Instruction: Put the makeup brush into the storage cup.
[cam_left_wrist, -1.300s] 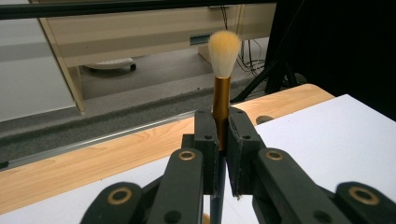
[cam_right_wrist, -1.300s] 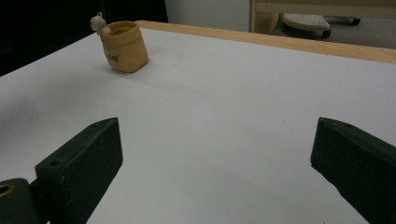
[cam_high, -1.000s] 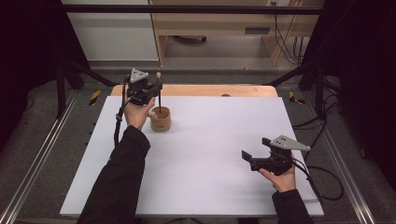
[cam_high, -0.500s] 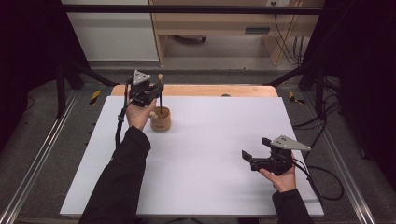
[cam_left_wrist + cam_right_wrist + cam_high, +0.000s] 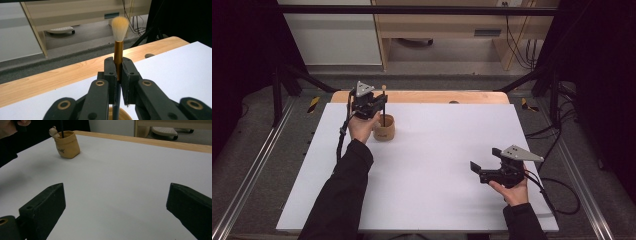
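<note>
The left gripper [image 5: 377,104] is clamping a slim brush with a gold metal ferrule, dark handle and pale soft bristle tuft [image 5: 119,47]. In the left gripper view the two black jaws are pressing on the ferrule from both sides, and the brush is standing upright with the bristles pointing up. The lower end of the dark handle is dropping into the mouth of the small tan sack-shaped holder [image 5: 384,128], which is sitting on the white table sheet [image 5: 437,165] near its far left corner, directly below that gripper.

Progress, as a judgement: the brush is standing over the holder with its handle end inside the opening, so the work is at the stage where brush and holder are meeting. Whether the handle is resting on the holder's bottom cannot be told. The grip is not yet released.

The right gripper [image 5: 478,169] is idling low over the near right part of the sheet, well apart from the holder. Its jaws are standing wide with nothing between them, as the right gripper view is showing.

Markings: the holder [image 5: 67,144] is carrying a short line of dark script on its front and a small pale figure at its rim; the writing is too small to read. No other brand or label is legible.
</note>
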A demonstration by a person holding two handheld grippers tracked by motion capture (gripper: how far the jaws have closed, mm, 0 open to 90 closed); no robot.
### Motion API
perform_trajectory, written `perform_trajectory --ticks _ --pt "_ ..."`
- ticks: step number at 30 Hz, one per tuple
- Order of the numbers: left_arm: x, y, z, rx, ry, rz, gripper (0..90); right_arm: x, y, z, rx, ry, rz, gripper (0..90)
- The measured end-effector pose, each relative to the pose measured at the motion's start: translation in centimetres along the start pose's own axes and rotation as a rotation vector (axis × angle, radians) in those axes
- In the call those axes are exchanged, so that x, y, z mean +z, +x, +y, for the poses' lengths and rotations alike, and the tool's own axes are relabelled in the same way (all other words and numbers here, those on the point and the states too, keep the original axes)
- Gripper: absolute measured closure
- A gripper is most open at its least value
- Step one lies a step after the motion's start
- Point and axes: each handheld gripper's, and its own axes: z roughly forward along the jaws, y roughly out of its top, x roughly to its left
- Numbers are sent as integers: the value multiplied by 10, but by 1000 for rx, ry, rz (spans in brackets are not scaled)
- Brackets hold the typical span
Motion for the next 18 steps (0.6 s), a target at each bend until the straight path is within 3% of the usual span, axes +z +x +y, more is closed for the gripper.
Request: perform_trajectory --ticks 6,18 --pt "4 -2 -9 13 20 6 839 0 0 0 3 -1 0 28" --pt "9 -1 -23 -2 46 3 838 0 0 0 -1 0 1 28"
